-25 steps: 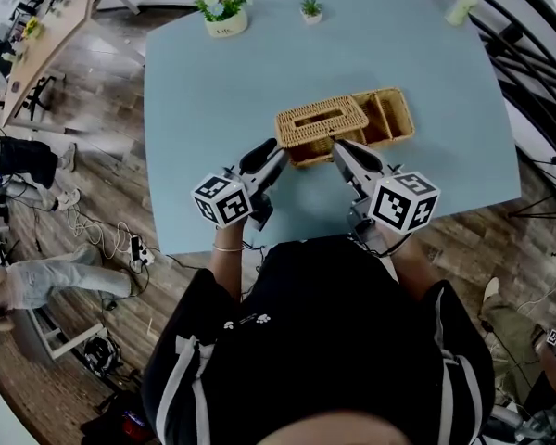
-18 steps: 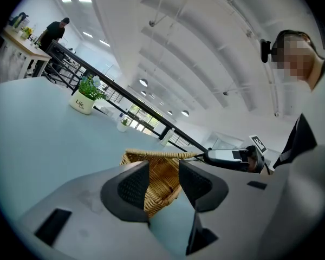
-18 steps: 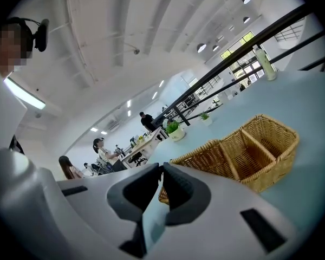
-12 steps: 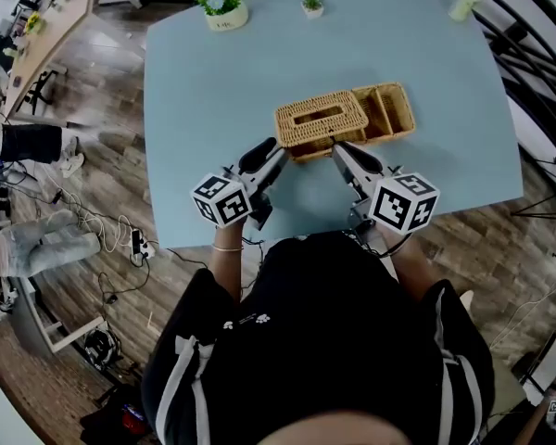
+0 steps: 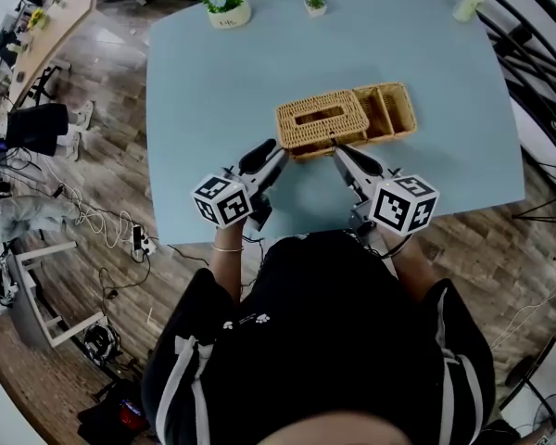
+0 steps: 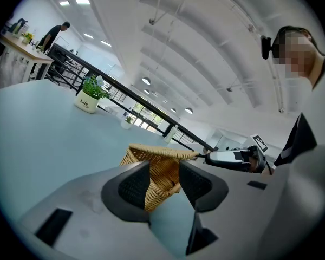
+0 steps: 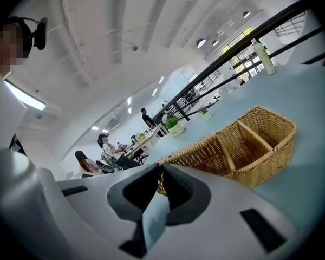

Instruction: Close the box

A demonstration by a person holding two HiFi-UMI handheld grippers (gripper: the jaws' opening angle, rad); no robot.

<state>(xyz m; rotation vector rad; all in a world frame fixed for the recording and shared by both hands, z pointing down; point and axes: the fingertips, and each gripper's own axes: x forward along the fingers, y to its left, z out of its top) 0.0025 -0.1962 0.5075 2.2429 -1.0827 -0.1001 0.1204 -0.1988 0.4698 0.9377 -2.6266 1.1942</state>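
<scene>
Here the left gripper point(image 5: 279, 150) gapes around the wicker box point(image 5: 407, 121) corner; the right gripper point(image 5: 337, 150) pinches the lid point(image 5: 339, 123) edge just ahead

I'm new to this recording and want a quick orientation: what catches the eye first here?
The woven wicker box in the middle of the pale blue table stands out first, its slotted lid over the left part, two open compartments at the right. Then the two tools at its near edge: the left tool, jaws apart, at the left corner; the right tool pinching the lid's edge.
</scene>
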